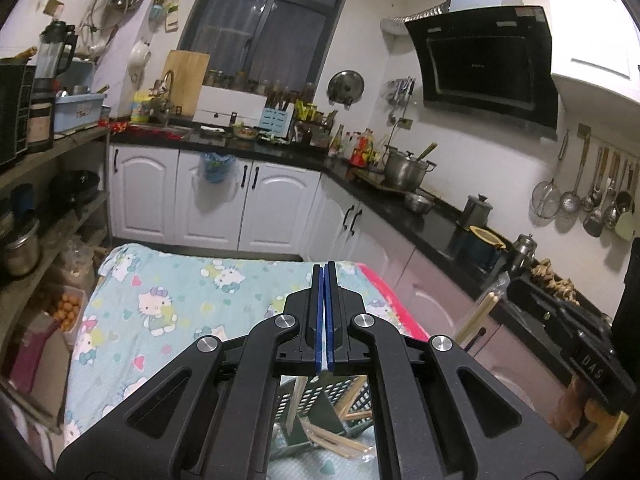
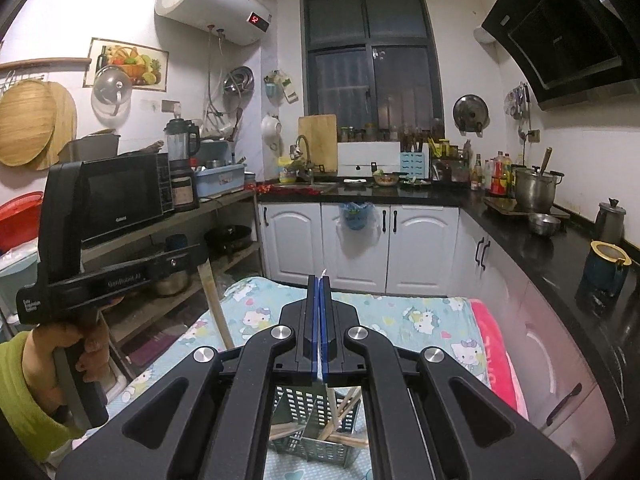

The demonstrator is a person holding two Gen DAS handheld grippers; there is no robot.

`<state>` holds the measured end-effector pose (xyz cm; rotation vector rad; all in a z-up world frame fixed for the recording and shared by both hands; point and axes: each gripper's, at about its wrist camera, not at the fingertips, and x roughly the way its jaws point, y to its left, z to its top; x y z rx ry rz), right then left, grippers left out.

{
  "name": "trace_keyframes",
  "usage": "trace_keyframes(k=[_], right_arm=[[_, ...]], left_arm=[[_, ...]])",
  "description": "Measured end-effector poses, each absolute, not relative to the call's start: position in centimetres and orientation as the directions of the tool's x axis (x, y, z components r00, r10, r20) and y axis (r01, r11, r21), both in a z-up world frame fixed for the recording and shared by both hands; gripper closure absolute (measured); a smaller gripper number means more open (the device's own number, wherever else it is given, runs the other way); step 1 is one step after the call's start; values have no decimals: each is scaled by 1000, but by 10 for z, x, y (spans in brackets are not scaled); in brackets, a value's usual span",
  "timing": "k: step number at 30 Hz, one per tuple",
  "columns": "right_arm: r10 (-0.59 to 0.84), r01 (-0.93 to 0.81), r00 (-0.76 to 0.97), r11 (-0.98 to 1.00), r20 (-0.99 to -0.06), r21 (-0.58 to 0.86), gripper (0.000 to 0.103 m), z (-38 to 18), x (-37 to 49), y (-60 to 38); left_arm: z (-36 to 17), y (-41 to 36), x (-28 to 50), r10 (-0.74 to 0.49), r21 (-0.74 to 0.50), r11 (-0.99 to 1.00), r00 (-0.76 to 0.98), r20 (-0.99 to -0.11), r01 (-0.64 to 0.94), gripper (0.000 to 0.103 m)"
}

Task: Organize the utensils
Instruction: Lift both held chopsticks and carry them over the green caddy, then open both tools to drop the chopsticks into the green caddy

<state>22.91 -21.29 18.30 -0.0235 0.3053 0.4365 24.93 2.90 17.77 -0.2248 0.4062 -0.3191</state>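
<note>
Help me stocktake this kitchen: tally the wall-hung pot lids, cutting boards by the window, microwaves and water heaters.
Round wall-hung pot lids: 2
Rectangular wooden cutting board by the window: 1
Black microwave: 1
White cylindrical water heater: 1
Total: 5

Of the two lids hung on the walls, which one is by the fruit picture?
The pale lid, overlapping the fruit picture; the dark lid hangs right of the window.
</note>
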Motion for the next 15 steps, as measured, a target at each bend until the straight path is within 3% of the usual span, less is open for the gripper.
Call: trace_keyframes(k=[15], right_arm=[[418,-438,819,898,-392,44,102,149,259,-197]], left_arm=[[137,35,259,-352,-300,923,844,-406,240,103]])
